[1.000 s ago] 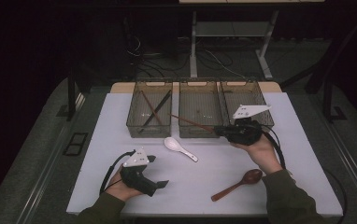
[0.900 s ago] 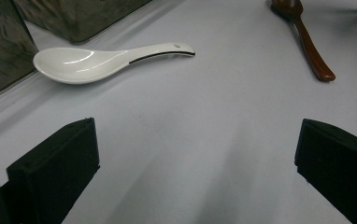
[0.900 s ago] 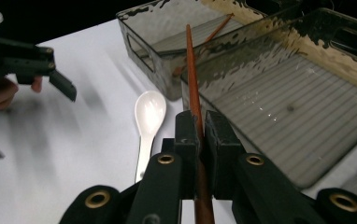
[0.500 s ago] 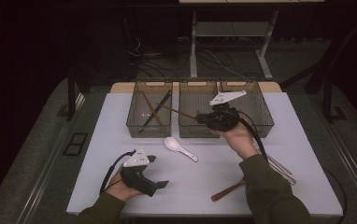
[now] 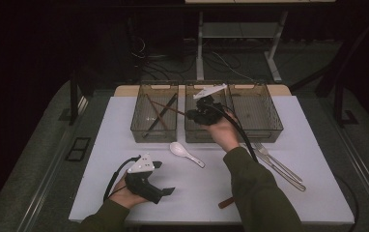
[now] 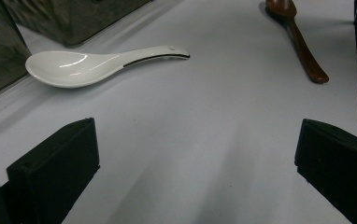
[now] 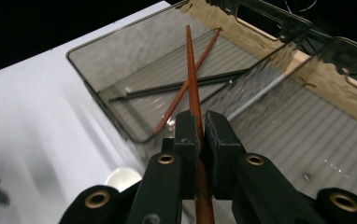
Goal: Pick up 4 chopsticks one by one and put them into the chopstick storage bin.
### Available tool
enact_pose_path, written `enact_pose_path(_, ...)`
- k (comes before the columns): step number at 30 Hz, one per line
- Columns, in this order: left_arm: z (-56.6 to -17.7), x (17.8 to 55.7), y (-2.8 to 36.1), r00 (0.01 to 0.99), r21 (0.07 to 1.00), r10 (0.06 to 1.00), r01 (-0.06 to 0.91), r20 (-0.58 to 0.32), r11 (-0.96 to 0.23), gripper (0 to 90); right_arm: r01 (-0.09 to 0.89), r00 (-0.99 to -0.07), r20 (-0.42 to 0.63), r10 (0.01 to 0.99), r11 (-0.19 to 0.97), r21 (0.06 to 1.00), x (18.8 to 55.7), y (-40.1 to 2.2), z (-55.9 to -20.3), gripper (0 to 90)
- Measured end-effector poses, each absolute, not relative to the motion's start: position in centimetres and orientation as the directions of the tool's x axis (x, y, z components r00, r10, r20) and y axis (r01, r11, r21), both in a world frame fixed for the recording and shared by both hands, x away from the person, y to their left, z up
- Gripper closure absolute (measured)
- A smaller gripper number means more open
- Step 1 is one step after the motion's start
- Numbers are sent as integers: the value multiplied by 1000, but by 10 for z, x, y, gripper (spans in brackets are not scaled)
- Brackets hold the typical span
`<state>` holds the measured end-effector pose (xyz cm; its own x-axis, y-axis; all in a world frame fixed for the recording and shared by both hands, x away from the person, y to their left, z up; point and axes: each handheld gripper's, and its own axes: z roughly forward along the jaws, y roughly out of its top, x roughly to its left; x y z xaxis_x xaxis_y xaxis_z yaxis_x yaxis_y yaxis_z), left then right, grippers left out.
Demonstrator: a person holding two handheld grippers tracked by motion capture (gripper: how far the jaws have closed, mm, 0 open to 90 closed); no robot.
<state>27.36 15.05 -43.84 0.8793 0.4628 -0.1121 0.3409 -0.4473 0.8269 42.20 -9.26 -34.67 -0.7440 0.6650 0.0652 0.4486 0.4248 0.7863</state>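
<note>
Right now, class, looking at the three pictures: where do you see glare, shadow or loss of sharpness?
High view: dim, the room beyond the white table nearly black. Left gripper view: bright glints on the white ceramic spoon, soft shadows under the black fingers. Right gripper view: rippled reflections on the clear bin wall; the red-brown chopstick sharp, the table edge soft.

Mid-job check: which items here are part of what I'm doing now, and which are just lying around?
In play: right gripper; brown chopstick clamped in it; left bin with chopsticks inside.

Lying about: white spoon, brown spoon, metal cutlery, middle bin, right bin.
</note>
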Motion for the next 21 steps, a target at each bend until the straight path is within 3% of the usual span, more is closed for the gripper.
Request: enact_pose_path(21, -438, 273, 151, 885, 831, 454, 329, -106, -448, 0, 508, -691, 26, 722, 460, 728, 471, -14, -367, 841)
